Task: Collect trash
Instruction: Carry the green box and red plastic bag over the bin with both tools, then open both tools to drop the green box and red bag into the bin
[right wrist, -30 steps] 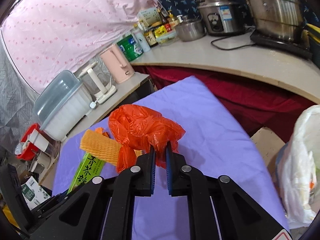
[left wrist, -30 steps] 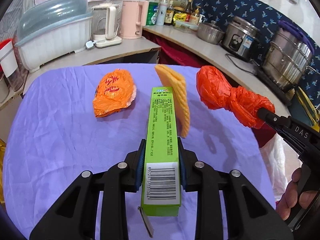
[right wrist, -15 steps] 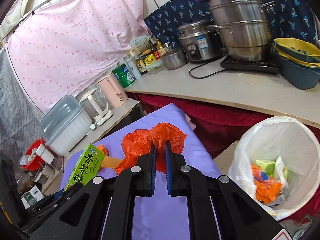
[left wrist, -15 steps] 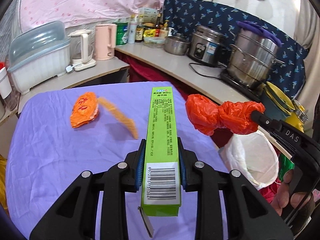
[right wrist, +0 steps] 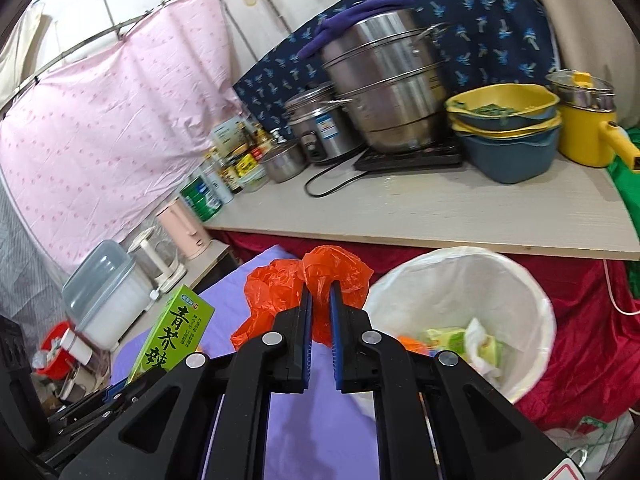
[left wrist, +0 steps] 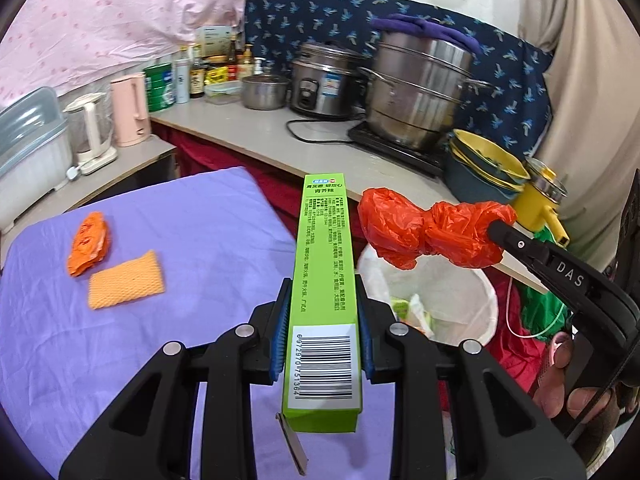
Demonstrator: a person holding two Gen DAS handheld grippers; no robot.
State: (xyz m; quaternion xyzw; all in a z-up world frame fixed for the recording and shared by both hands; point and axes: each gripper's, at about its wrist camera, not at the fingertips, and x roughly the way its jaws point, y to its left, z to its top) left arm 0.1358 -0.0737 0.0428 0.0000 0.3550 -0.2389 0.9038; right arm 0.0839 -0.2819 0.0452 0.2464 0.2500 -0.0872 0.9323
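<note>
My left gripper (left wrist: 322, 284) is shut on a long green box (left wrist: 325, 264), held in the air by the right edge of the purple table (left wrist: 168, 344). The box also shows in the right wrist view (right wrist: 172, 336). My right gripper (right wrist: 320, 292) is shut on a crumpled orange plastic bag (right wrist: 332, 272), held above the near rim of a white-lined bin (right wrist: 460, 280). The bag (left wrist: 424, 232) and bin (left wrist: 452, 296) show in the left wrist view. An orange wrapper (left wrist: 88, 242) and an orange sponge (left wrist: 126, 280) lie on the table.
The bin holds several bits of trash (right wrist: 468, 344). A counter (right wrist: 420, 212) behind it carries a steel steamer (right wrist: 384, 84), rice cooker (right wrist: 320, 124), stacked basins (right wrist: 504, 128) and a yellow pot (right wrist: 588, 120). Kettles (left wrist: 128, 108) and a dish box (left wrist: 28, 140) stand behind the table.
Both grippers have swung right with their loads, from over the table towards the bin. The sponge now lies flat on the table.
</note>
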